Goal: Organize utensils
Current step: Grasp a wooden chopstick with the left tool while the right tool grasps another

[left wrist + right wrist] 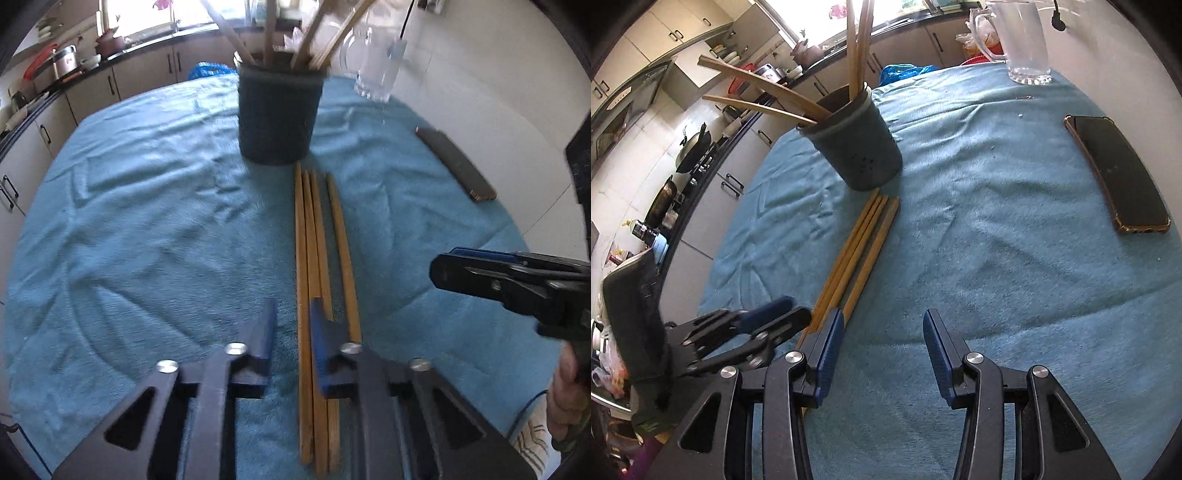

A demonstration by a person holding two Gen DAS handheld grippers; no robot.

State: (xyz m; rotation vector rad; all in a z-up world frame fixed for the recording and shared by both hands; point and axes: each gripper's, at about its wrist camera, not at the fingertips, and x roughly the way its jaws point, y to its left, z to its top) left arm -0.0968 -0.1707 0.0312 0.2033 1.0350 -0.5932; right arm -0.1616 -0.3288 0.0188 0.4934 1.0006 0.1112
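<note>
Several wooden chopsticks (312, 258) lie side by side on the blue towel (147, 221), tips toward a dark round holder (277, 114) that has more chopsticks standing in it. My left gripper (291, 325) is open low over the near ends of the chopsticks; one chopstick lies between its fingers, nothing is clamped. My right gripper (882, 332) is open and empty, just right of the chopsticks (860, 251). The holder (857, 147) stands beyond them. The left gripper (783, 317) shows at the chopsticks' near end, and the right gripper (443, 273) shows at right.
A glass mug (1023, 44) stands at the far right of the table. A black phone (1119, 173) lies on the right edge of the towel (979, 240). A kitchen counter with pots runs along the left. A blue plastic bag (905, 72) lies behind the table.
</note>
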